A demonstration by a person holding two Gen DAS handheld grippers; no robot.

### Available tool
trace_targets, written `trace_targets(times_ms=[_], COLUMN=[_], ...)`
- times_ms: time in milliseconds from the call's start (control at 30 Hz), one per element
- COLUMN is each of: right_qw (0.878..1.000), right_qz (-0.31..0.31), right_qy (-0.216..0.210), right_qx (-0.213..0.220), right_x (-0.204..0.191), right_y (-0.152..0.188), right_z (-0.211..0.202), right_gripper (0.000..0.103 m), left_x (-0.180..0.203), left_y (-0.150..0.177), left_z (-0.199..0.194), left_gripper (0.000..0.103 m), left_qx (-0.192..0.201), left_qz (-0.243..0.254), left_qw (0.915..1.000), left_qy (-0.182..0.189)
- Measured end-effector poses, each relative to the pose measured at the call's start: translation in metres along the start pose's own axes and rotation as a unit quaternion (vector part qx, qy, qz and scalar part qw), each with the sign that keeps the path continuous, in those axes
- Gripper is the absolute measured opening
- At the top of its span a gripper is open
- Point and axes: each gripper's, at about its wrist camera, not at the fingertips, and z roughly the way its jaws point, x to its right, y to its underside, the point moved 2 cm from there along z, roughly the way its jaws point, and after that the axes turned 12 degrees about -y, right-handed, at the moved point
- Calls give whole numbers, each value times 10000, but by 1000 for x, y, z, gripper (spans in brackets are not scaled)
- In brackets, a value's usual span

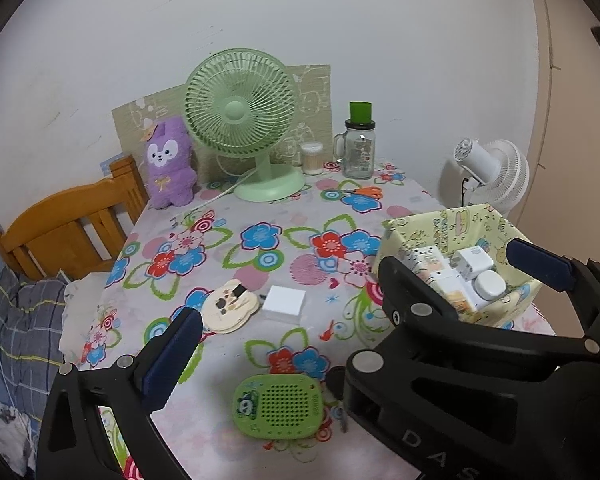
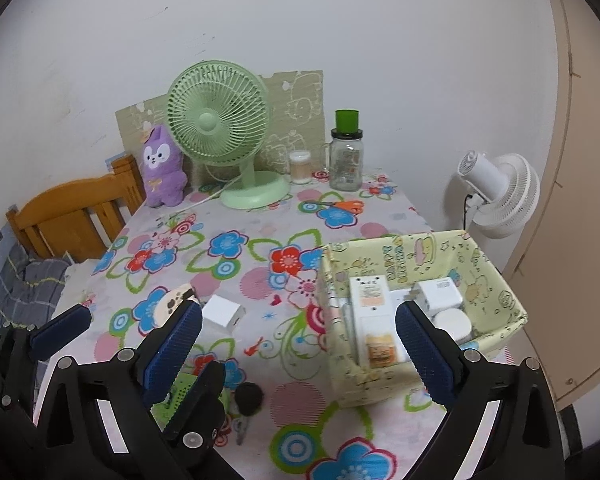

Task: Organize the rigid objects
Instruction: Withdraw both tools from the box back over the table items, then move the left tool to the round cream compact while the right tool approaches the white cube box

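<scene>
a: where's the green speaker [image 1: 278,407]?
b: flat on the flowered tablecloth [image 1: 236,256], below and between the left gripper [image 1: 352,320] fingers, untouched; jaws wide apart.
a: the right gripper [image 2: 298,344]?
b: spread open, empty, right finger over the yellow fabric basket [image 2: 496,280] rim.
</scene>
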Motion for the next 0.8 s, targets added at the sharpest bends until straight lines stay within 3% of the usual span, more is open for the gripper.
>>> trace_targets(times_ms=[467,800], right_qw=[9997,9980], right_qz=[-58,-221], right_qy=[-180,-361], right_qx=[-176,-476], right_x=[-23,-39], right_y=[11,27], right_z=[25,64], right_gripper=[99,99], left_x=[-35,-52], left_y=[17,38], left_z=[26,62], left_gripper=[103,103], left_qx=[-235,-590], left_qz=[-203,-328], left_qw=[9994,9973], left_qy=[-140,-286])
